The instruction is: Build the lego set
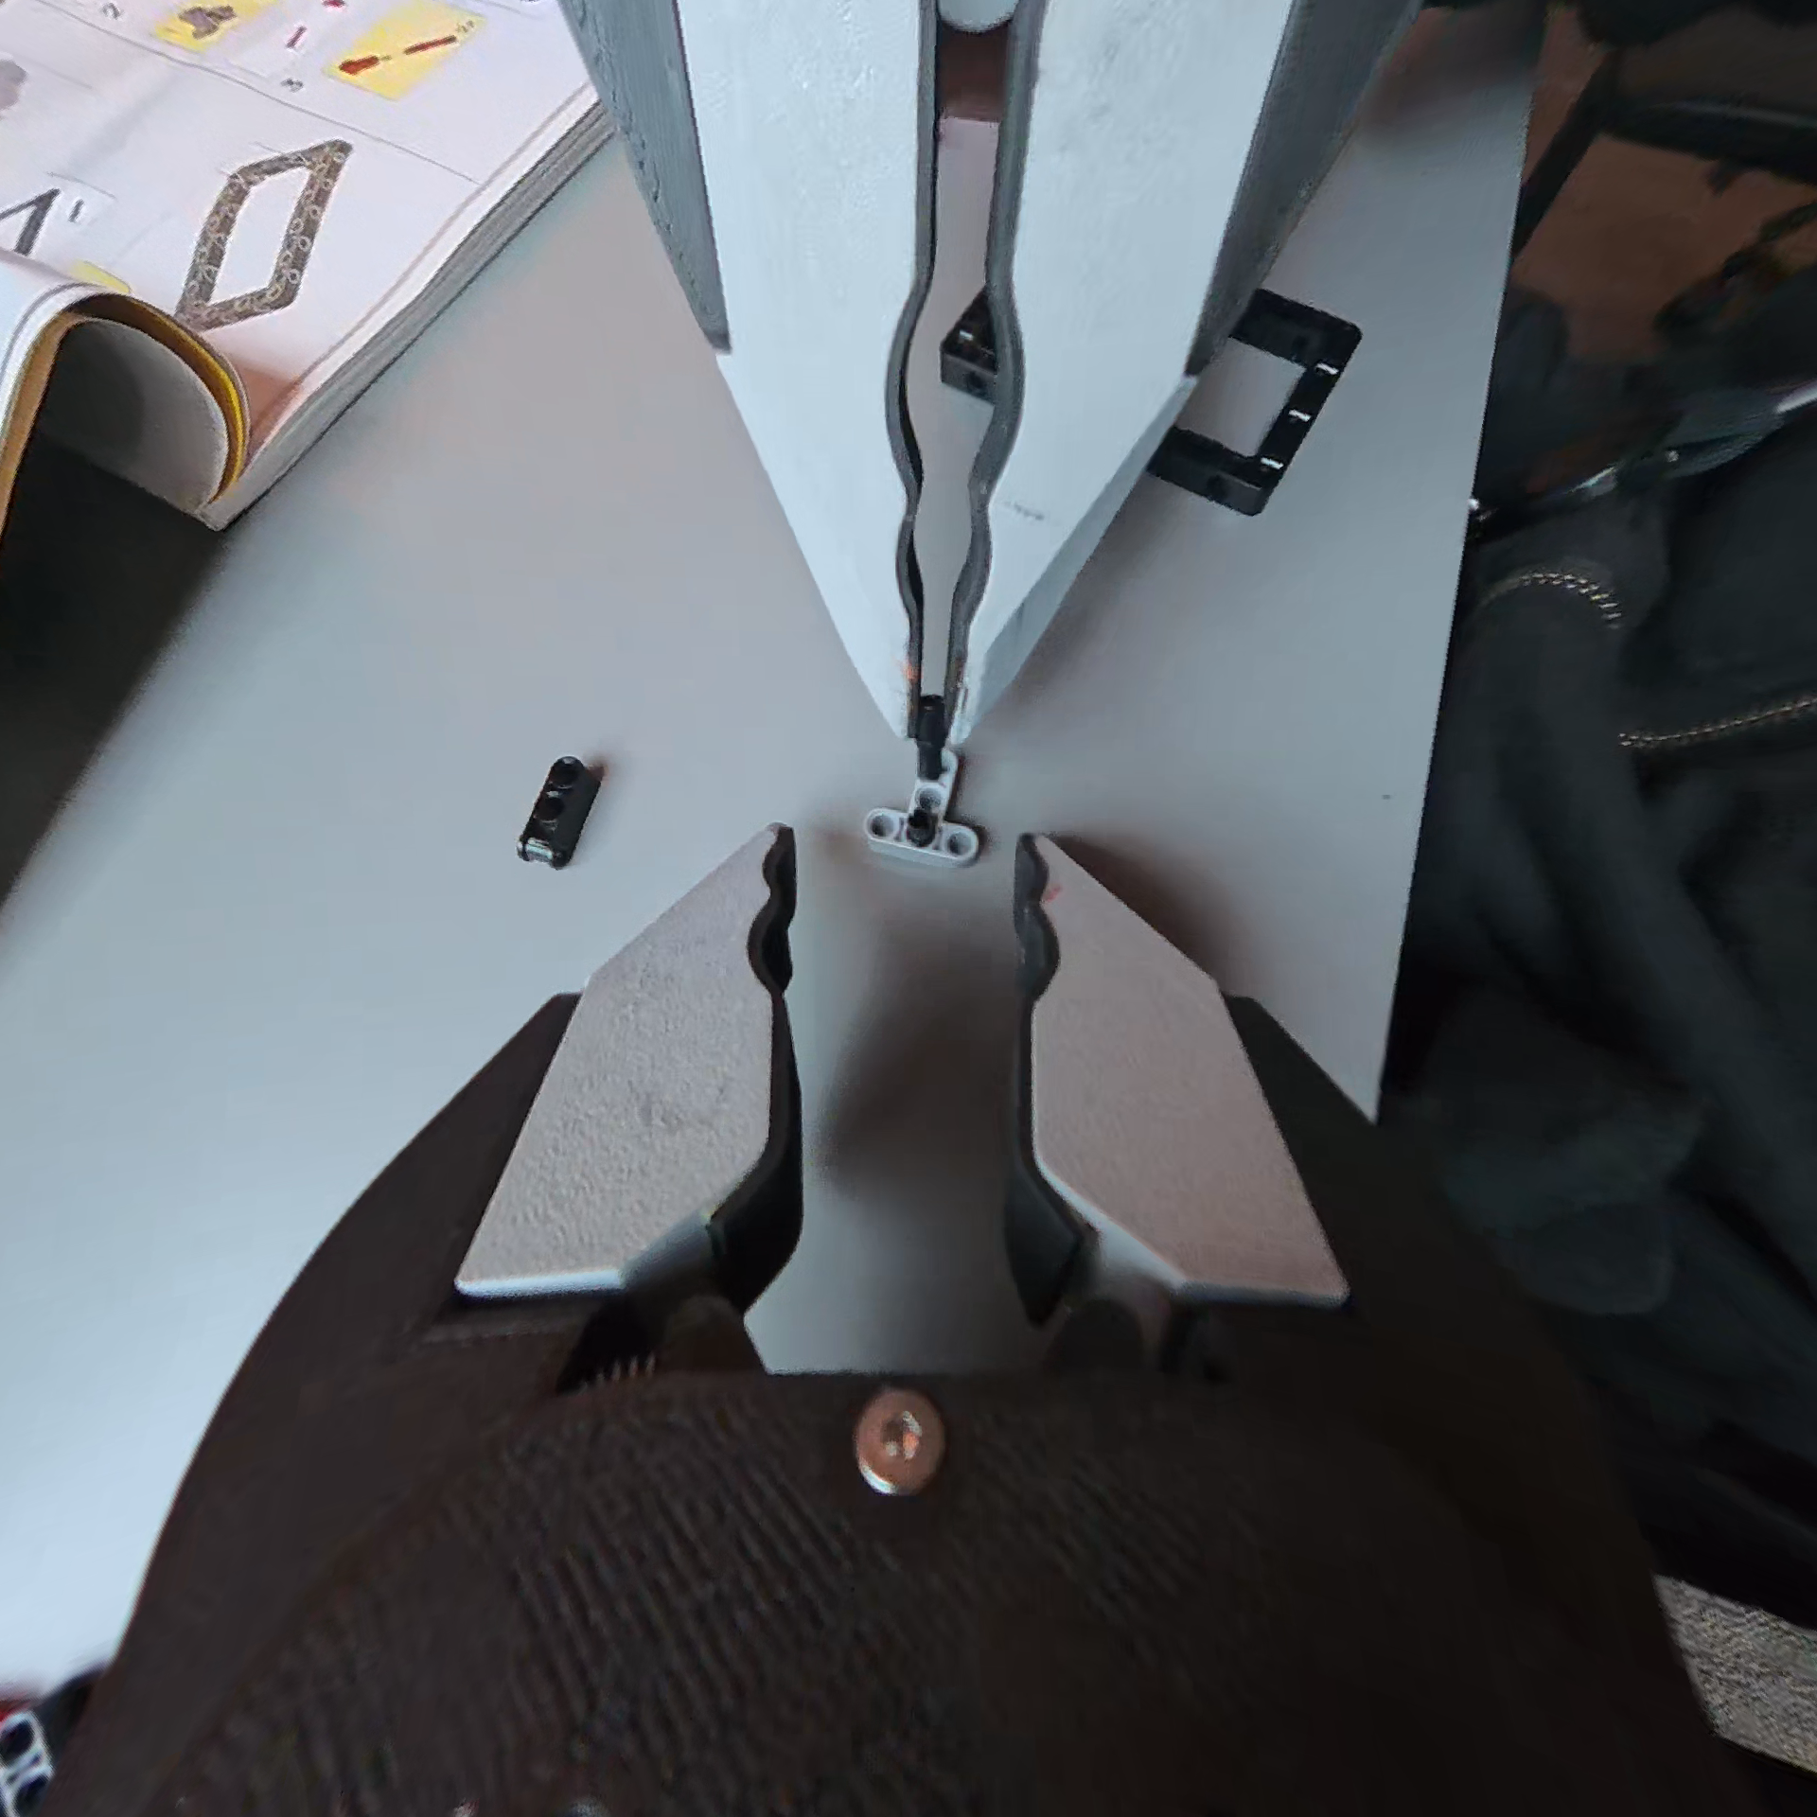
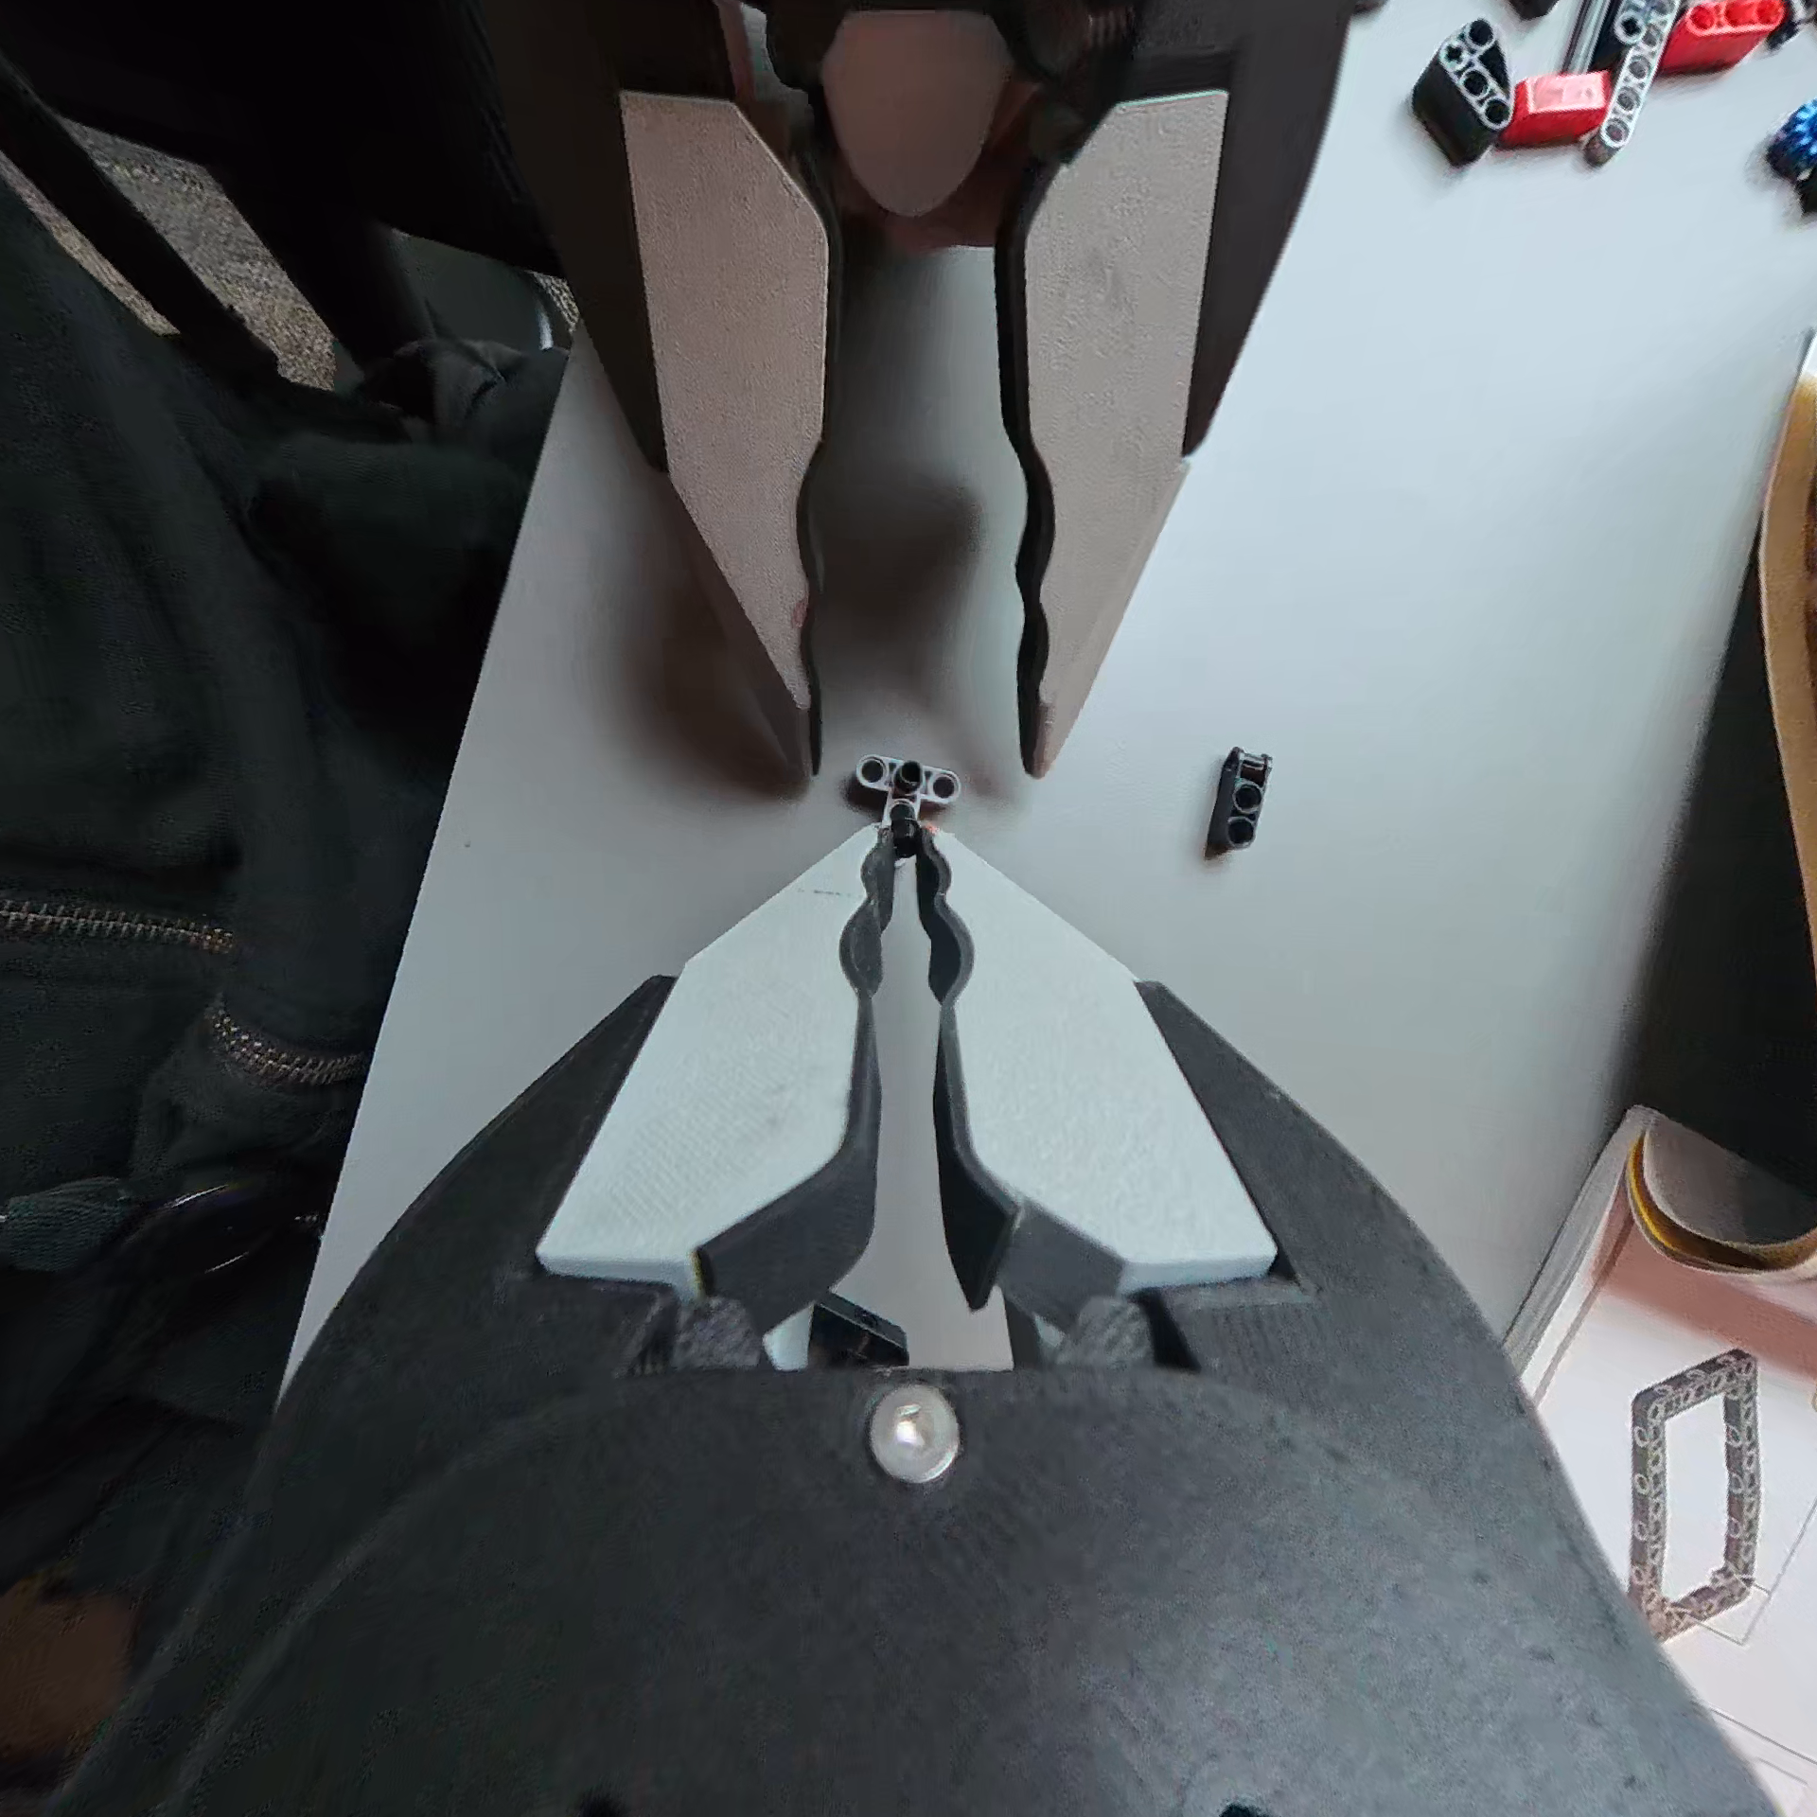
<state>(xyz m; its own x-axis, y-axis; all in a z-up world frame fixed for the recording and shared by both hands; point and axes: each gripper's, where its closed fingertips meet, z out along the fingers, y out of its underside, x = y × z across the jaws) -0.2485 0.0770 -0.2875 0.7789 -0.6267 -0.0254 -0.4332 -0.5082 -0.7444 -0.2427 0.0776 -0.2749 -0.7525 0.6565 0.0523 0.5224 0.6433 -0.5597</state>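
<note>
A small grey T-shaped piece (image 1: 924, 831) lies between the two grippers, low over the white table (image 1: 344, 934). My right gripper (image 1: 929, 723), with white fingers, is shut on a black pin (image 1: 929, 737) that meets the stem of the T-shaped piece. In the right wrist view the right gripper (image 2: 900, 838) holds the pin at its tips just below the T-shaped piece (image 2: 905, 784). My left gripper (image 1: 905, 843) is open and empty, with its tips on either side of the piece. It shows from above in the right wrist view (image 2: 922, 759).
A black two-hole piece (image 1: 558, 811) lies left of the T-shaped piece. A black rectangular frame (image 1: 1268, 413) lies behind the right gripper. An open instruction booklet (image 1: 246, 246) is at the far left. Several loose pieces (image 2: 1573, 88) lie far off. A dark bag (image 1: 1622, 885) borders the table edge. The grippers are tip to tip, or close to it.
</note>
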